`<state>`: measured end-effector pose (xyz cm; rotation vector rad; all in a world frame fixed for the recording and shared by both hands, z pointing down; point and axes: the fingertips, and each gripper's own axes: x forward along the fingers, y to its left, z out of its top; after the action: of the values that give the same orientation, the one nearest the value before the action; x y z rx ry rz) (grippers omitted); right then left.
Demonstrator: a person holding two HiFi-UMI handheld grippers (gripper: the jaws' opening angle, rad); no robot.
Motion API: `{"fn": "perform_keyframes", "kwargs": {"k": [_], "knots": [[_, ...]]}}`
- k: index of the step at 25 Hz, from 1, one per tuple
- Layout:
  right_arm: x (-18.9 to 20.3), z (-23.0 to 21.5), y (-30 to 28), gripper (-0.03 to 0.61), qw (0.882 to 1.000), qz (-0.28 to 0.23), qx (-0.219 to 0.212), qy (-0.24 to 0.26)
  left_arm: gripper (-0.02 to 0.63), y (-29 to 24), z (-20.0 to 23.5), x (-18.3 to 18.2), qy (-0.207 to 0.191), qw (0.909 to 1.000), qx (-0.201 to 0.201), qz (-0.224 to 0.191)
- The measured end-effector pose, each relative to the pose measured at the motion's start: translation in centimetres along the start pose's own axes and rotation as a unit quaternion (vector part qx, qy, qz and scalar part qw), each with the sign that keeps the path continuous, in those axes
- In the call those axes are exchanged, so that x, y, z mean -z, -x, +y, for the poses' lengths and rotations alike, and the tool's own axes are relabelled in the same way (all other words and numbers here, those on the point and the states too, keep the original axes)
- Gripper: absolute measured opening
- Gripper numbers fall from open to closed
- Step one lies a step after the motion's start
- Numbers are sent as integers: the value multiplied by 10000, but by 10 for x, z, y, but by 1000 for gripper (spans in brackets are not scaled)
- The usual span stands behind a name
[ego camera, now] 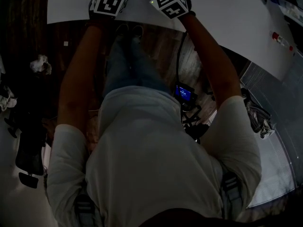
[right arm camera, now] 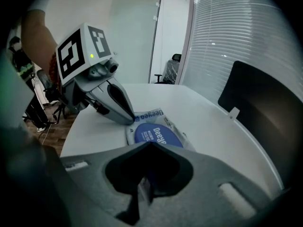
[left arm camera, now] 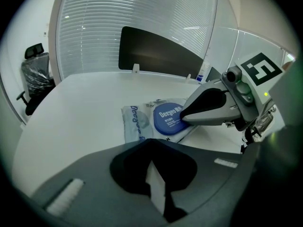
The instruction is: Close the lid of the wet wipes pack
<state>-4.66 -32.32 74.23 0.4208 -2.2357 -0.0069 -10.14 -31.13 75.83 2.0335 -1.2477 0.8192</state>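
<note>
The wet wipes pack [left arm camera: 137,122] lies flat on the white table [left arm camera: 85,108], and its round blue lid [left arm camera: 166,118] lies flat on the pack. In the left gripper view my right gripper [left arm camera: 182,117] is shut, its tip resting on the lid's right edge. In the right gripper view the lid [right arm camera: 156,135] shows just past my own jaws. My left gripper [right arm camera: 129,120] is shut, with its tip down on the near end of the pack [right arm camera: 150,115]. The head view shows only the two marker cubes, left [ego camera: 110,1] and right [ego camera: 171,3], over the table; the pack is hidden there.
A dark chair back [left arm camera: 161,56] stands at the table's far edge before the window blinds [left arm camera: 137,22]. A bottle [left arm camera: 202,73] stands at the back right. An office chair [left arm camera: 35,74] is off to the left. The table's near edge [ego camera: 142,25] lies just under my wrists.
</note>
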Motion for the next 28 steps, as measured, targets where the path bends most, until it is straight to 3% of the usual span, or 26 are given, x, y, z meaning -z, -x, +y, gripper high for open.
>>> {"fn": "perform_keyframes", "kwargs": {"k": [3, 7, 16, 25, 28], "knots": [[-7, 2, 3, 2, 10000, -27, 49, -56, 3, 4, 0, 1, 108, 9999, 49, 4], [-27, 1, 24, 2, 9985, -421, 219, -272, 3, 22, -3, -4, 90, 9999, 23, -88], [-95, 0, 106, 2, 9847, -1371, 529, -934, 3, 100, -48, -56, -24, 9956, 205, -918], [-170, 15, 199, 2, 9601, -2384, 888, -1160, 3, 198, -94, -128, -79, 9782, 366, -2044], [-185, 24, 229, 2, 9520, -2587, 1115, -1196, 3, 234, -101, -145, -131, 9682, 166, -2492]]}}
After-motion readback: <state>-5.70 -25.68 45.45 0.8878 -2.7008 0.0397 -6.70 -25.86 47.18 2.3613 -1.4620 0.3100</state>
